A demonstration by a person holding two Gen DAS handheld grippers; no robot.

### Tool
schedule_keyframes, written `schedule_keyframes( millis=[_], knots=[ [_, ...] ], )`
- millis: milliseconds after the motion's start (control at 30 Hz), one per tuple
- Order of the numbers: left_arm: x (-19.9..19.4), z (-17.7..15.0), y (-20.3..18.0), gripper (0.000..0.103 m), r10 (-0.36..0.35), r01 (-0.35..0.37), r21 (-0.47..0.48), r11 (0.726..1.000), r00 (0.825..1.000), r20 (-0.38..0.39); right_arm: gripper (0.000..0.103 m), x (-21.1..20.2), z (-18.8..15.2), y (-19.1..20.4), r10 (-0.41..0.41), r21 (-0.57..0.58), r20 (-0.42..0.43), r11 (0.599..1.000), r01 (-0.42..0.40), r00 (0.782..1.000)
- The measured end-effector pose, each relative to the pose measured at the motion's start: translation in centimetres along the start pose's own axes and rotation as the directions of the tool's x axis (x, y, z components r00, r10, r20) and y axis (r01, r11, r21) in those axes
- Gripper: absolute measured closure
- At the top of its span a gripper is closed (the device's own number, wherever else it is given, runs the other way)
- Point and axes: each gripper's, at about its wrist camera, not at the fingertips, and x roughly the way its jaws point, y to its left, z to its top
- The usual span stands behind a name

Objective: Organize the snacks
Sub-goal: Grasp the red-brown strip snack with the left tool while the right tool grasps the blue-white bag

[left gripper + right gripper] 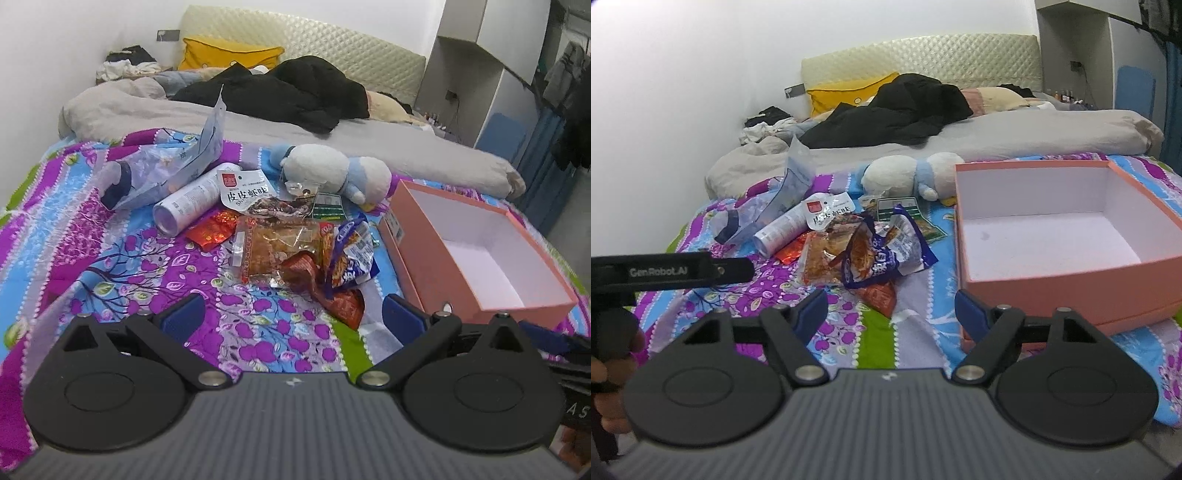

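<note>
A heap of snack packets lies on the flowered quilt: a clear pack of orange-brown pieces (pixel 273 251) (pixel 822 258), a blue-purple packet (pixel 351 254) (pixel 886 258), a red packet (pixel 210 232), a white packet with black characters (pixel 245 188) (pixel 827 212) and a dark red packet (pixel 343 302) (pixel 879 295). To the right of the heap stands an open pink box (pixel 413 258) (pixel 1052 291) with a bare white inside. My left gripper (pixel 291 317) hangs open just short of the heap. My right gripper (pixel 891 310) is also open, with nothing between its fingers, between heap and box.
A white spray can (pixel 188 203) (pixel 783 229), a crumpled clear bag (pixel 166 173) and a white-and-blue plush toy (pixel 332 170) (pixel 908 173) lie behind the heap. A grey duvet (pixel 258 118) and dark clothes lie farther back. A hand (pixel 613 369) holds the left device's black body (pixel 672 271) at the left.
</note>
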Motion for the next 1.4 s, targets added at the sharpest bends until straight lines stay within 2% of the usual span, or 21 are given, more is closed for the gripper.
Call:
schedule_keyframes(
  millis=[67, 133, 233, 367, 567, 700, 767, 833, 1000, 1100, 1167, 1200, 1233, 1267, 1367, 1400],
  knots=[
    [1.1, 0.2, 0.7, 0.001, 0.000, 0.000, -0.008, 1.000, 1.000, -0.003, 0.025, 0.9, 0.1, 0.3, 0.041, 0.010, 0.000, 0.999, -0.041, 0.999],
    [2.2, 0.4, 1.4, 0.007, 0.005, -0.005, -0.017, 1.000, 1.000, -0.008, 0.025, 1.6, 0.2, 0.6, 0.066, 0.030, 0.021, 0.997, -0.067, 0.998],
    [3.8, 0.7, 3.0, 0.012, 0.001, -0.002, -0.071, 0.997, 1.000, -0.017, 0.025, 3.2, 0.7, 1.2, 0.089, 0.059, 0.012, 0.994, -0.090, 0.996],
    [6.6, 0.8, 5.6, 0.013, -0.031, 0.027, -0.173, 0.985, 0.999, -0.019, 0.025, 6.6, 1.5, 1.7, 0.117, 0.129, -0.037, 0.985, -0.112, 0.992],
    [11.9, 0.3, 8.4, 0.020, -0.100, 0.082, -0.313, 0.946, 0.994, -0.039, 0.026, 11.0, 2.6, 1.5, 0.080, 0.216, -0.040, 0.974, -0.070, 0.996],
    [15.2, -0.2, 8.6, 0.031, -0.160, 0.128, -0.345, 0.930, 0.985, -0.065, 0.034, 13.5, 2.8, 0.1, 0.032, 0.284, -0.059, 0.959, -0.014, 0.998],
    [16.6, -0.5, 8.5, 0.036, -0.195, 0.155, -0.356, 0.922, 0.978, -0.079, 0.039, 14.3, 2.8, -0.7, 0.004, 0.320, -0.063, 0.947, 0.017, 0.998],
    [17.9, -0.7, 8.3, 0.041, -0.244, 0.195, -0.373, 0.907, 0.966, -0.088, 0.049, 15.0, 2.7, -1.3, -0.026, 0.358, -0.066, 0.932, 0.048, 0.997],
    [20.3, -0.9, 7.8, 0.044, -0.320, 0.256, -0.404, 0.878, 0.942, -0.099, 0.051, 17.3, 2.5, -2.1, -0.056, 0.407, -0.106, 0.908, 0.095, 0.993],
    [21.4, -0.9, 7.6, 0.045, -0.367, 0.293, -0.429, 0.854, 0.925, -0.100, 0.049, 19.1, 2.4, -2.5, -0.042, 0.451, -0.141, 0.887, 0.102, 0.989],
    [22.0, -0.9, 7.3, 0.047, -0.373, 0.298, -0.427, 0.854, 0.922, -0.103, 0.048, 20.1, 2.3, -3.0, -0.021, 0.492, -0.159, 0.865, 0.098, 0.987],
    [22.3, -0.9, 7.2, 0.049, -0.375, 0.299, -0.425, 0.854, 0.921, -0.105, 0.037, 20.6, 2.2, -3.1, -0.017, 0.510, -0.165, 0.854, 0.101, 0.986],
    [22.7, -0.9, 7.1, 0.053, -0.383, 0.304, -0.429, 0.850, 0.918, -0.108, 0.020, 21.1, 2.2, -3.4, -0.016, 0.526, -0.177, 0.844, 0.108, 0.984],
    [23.1, -1.0, 7.0, 0.055, -0.393, 0.310, -0.436, 0.845, 0.913, -0.111, 0.016, 21.4, 2.1, -3.6, -0.004, 0.544, -0.178, 0.833, 0.102, 0.984],
    [23.9, -1.3, 6.5, 0.063, -0.416, 0.323, -0.445, 0.836, 0.900, -0.128, 0.018, 22.4, 1.6, -3.9, 0.066, 0.593, -0.179, 0.803, 0.054, 0.982],
    [24.2, -1.4, 6.3, 0.069, -0.420, 0.325, -0.444, 0.835, 0.898, -0.133, 0.018, 22.7, 1.4, -4.0, 0.084, 0.606, -0.179, 0.794, 0.042, 0.980]
  ],
)
